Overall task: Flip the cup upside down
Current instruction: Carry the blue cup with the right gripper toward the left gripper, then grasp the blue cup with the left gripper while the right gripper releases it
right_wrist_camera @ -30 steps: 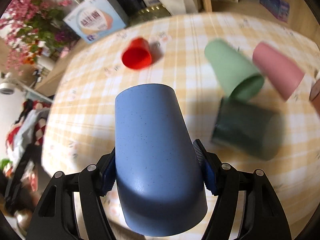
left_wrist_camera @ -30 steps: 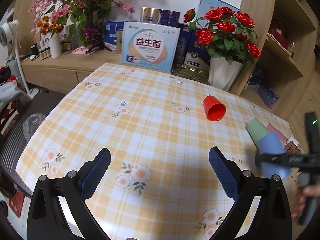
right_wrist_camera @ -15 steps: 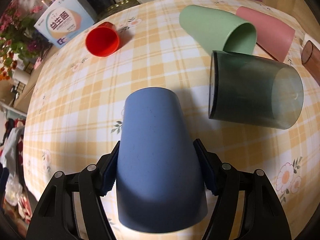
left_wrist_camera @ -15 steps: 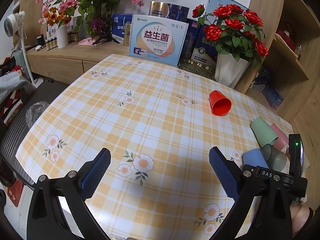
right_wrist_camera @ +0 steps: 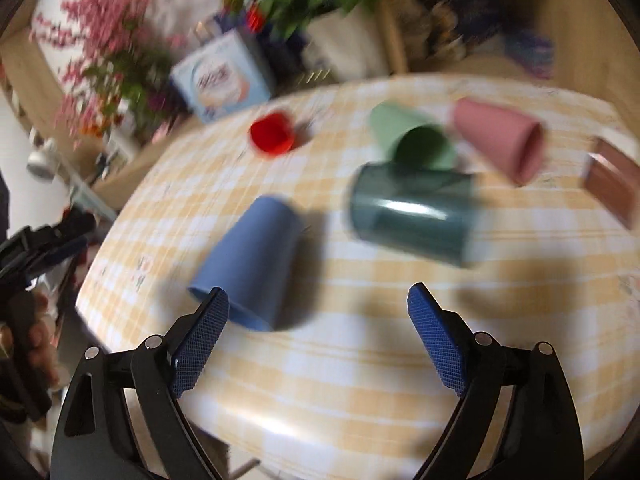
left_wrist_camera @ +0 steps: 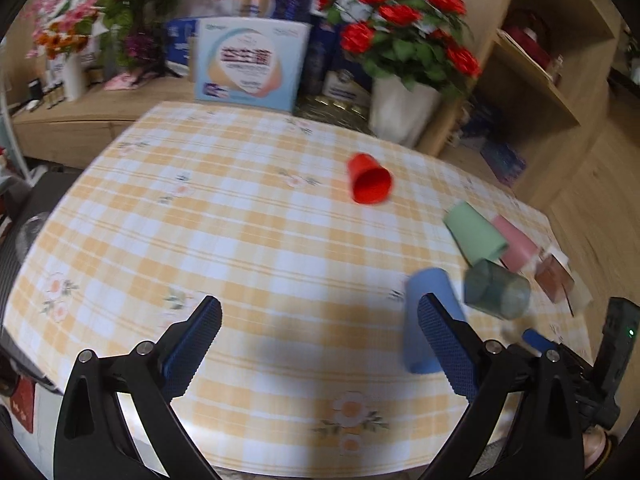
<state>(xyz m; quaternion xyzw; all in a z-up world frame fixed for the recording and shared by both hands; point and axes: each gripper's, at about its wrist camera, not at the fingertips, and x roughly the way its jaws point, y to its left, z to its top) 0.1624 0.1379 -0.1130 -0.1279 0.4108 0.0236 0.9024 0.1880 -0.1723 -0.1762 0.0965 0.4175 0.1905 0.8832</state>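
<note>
A blue cup (right_wrist_camera: pixel 250 260) stands upside down, rim on the checked tablecloth (right_wrist_camera: pixel 360 340), near the table's front edge. It also shows in the left wrist view (left_wrist_camera: pixel 426 320), partly behind my left gripper's right finger. My right gripper (right_wrist_camera: pixel 318 308) is open and empty, drawn back just behind and to the right of the blue cup. My left gripper (left_wrist_camera: pixel 320 328) is open and empty above the table's near side.
A dark green cup (right_wrist_camera: pixel 412 212), a light green cup (right_wrist_camera: pixel 412 140), a pink cup (right_wrist_camera: pixel 500 140) and a red cup (right_wrist_camera: pixel 272 136) lie on their sides. A brown cup (right_wrist_camera: pixel 612 184) is at the right edge. Boxes and a vase of red roses (left_wrist_camera: pixel 404 108) stand at the back.
My right gripper has opened and let go of the blue cup, which now stands rim down on the table. The gripper has pulled back. My left gripper has shifted a little.
</note>
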